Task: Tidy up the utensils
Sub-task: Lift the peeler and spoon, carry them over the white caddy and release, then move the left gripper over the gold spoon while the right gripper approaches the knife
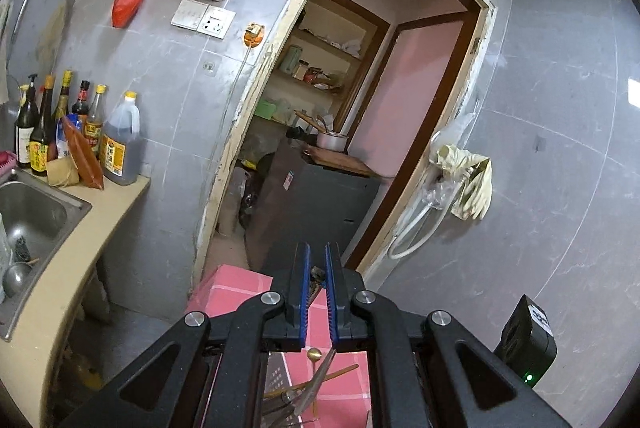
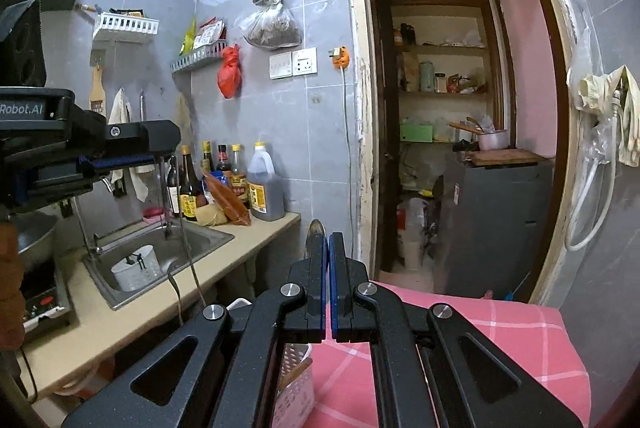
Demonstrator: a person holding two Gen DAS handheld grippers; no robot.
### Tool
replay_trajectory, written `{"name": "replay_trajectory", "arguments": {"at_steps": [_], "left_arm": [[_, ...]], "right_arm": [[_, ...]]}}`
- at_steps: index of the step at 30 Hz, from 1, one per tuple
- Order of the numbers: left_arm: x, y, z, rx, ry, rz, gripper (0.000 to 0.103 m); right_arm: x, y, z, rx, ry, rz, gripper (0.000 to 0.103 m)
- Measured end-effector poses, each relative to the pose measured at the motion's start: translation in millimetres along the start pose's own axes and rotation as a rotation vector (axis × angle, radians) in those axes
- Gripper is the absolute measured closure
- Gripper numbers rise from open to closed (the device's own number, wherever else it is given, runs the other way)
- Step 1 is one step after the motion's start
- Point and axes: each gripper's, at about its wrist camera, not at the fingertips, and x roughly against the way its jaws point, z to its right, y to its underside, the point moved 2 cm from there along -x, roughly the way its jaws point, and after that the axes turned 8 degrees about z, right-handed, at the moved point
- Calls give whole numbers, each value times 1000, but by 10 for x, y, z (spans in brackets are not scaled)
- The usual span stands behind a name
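Both grippers, left and right, clenched on thin utensil handles we fear may slip onto the pink table.

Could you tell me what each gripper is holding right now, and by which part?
Left gripper pinches a thin utensil near one end. Right gripper clamps another utensil tip. Neither utensil can be identified.
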Motion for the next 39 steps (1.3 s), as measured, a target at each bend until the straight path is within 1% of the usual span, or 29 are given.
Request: {"name": "replay_trajectory", "arguments": {"at_steps": [5, 11, 19, 21, 22, 23, 24, 27, 30, 31, 32, 33, 34, 35, 36, 37, 38, 39], "left_arm": [[-54, 137, -56, 61, 19, -23, 97], [-71, 278, -123, 52, 7, -63, 99], [-42, 403, -295, 87, -17, -112, 99], [-15, 420, -319, 86, -23, -113, 99], [5, 434, -327, 81, -31, -110, 99], [25, 449, -331, 72, -37, -109, 99], [39, 462, -334, 62, -43, -110, 99], [80, 521, -327, 20, -66, -120, 98], [112, 586, -297, -16, -80, -129, 97], [123, 609, -284, -27, -81, -131, 94], [136, 638, -262, -42, -84, -132, 92], [151, 666, -241, -54, -86, -133, 85], [168, 683, -222, -62, -86, -131, 77], [190, 707, -188, -71, -83, -125, 72], [211, 722, -160, -77, -79, -119, 64], [233, 742, -114, -88, -75, -110, 58], [255, 762, -59, -104, -70, -102, 55], [273, 782, -1, -121, -64, -95, 51]], "right_arm": [[-37, 52, -57, 20, -7, -8, 101], [-51, 160, -88, 13, -34, -34, 101], [-46, 316, -142, 6, -75, -75, 100], [-33, 349, -136, -1, -81, -91, 96], [-17, 356, -128, -7, -80, -93, 87], [17, 364, -110, -17, -77, -89, 74], [52, 360, -93, -30, -78, -84, 71], [173, 348, -30, -50, -58, -79, 70], [333, 324, 90, -77, -13, -68, 69], [395, 316, 136, -85, 6, -65, 64], [458, 305, 185, -91, 25, -61, 55], [560, 299, 258, -103, 52, -53, 50], [607, 284, 297, -110, 64, -49, 44], [689, 273, 361, -118, 88, -44, 40], [774, 269, 427, -125, 112, -42, 39], [833, 261, 474, -129, 130, -40, 35], [903, 261, 526, -133, 151, -38, 29], [996, 267, 595, -137, 180, -35, 27]]}}
